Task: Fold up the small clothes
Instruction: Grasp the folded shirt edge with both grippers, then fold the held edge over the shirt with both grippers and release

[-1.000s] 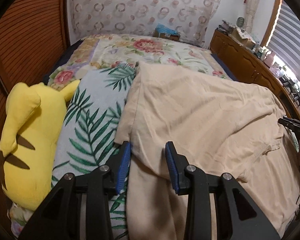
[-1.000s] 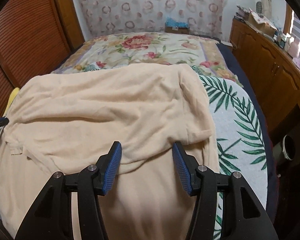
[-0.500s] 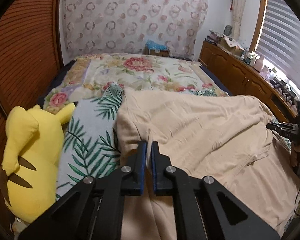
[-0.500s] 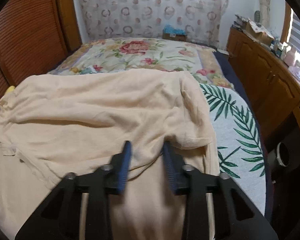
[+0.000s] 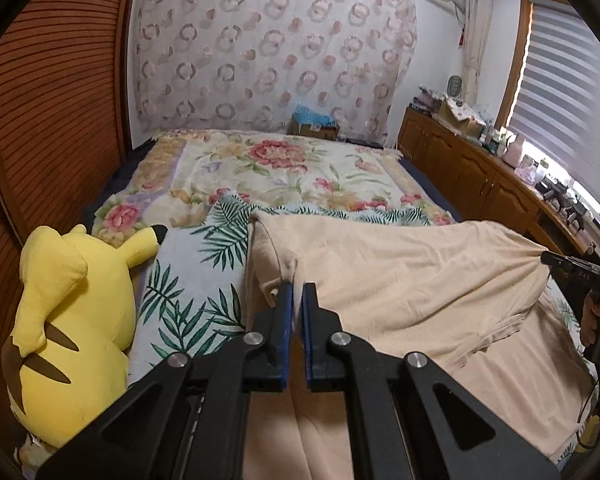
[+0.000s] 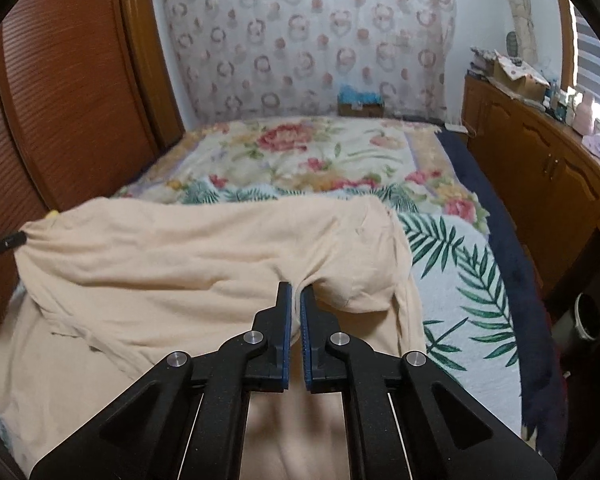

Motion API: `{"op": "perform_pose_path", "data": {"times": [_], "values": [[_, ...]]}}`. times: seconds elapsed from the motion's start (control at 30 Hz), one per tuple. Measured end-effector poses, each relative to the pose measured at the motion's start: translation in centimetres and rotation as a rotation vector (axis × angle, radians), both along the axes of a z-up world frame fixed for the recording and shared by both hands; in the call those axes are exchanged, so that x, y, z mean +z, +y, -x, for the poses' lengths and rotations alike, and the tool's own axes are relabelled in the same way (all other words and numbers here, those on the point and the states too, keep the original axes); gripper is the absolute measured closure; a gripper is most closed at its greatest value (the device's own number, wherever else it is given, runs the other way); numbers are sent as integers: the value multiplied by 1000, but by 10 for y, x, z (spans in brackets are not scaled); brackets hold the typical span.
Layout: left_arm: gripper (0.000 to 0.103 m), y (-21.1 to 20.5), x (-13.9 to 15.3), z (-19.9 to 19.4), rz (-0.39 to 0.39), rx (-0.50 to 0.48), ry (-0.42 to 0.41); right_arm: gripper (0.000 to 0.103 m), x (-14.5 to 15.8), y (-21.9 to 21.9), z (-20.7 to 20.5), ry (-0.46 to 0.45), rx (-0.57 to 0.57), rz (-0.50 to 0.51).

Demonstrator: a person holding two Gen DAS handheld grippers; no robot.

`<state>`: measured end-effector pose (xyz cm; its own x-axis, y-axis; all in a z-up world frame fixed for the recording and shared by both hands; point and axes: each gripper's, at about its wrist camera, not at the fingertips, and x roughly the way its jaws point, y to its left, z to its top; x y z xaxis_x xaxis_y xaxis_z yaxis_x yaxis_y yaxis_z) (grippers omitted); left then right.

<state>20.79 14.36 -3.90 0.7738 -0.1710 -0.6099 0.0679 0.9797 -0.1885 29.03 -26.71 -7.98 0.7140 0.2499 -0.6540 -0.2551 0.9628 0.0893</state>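
Note:
A beige garment lies spread across the near part of the bed, its near layer doubled over. My left gripper is shut on the garment's left folded edge, with cloth pinched between the blue pads. At the right folded edge my right gripper is shut on the cloth too. Both pinched edges are raised off the lower layer, so the fabric stretches taut between them. The right gripper also shows at the right edge of the left wrist view, held by a hand.
A yellow plush toy lies at the bed's left side beside a wooden slatted wall. Leaf-print and floral blankets cover the bed. A wooden cabinet with clutter runs along the right. A dark bin stands on the floor.
Both grippers closed from open onto the garment's folded edge and then rose, lifting the cloth off the lower layer and pulling it taut.

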Motion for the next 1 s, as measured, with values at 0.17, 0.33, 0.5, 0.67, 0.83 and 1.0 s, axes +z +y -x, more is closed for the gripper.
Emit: {"op": "perform_pose_path", "data": {"times": [0.17,0.33,0.5,0.67,0.83,1.0], "values": [[101,2,11,12,13,3,-35,101,18,-8,9,-39,-15,-29],[101,2,19,34,17,0,-66,101,37,-14,25,-79,-15,-55],[101,1,22,56,16,7,-93,101,52,-15,51,-120,4,-56],[101,-4,18,82,17,5,-112,101,60,-19,82,-157,16,-56],[101,-11,5,109,10,0,-116,101,56,-24,116,-177,22,-58],[101,-14,-4,132,16,8,-109,101,39,-25,140,-160,20,-50]]}}
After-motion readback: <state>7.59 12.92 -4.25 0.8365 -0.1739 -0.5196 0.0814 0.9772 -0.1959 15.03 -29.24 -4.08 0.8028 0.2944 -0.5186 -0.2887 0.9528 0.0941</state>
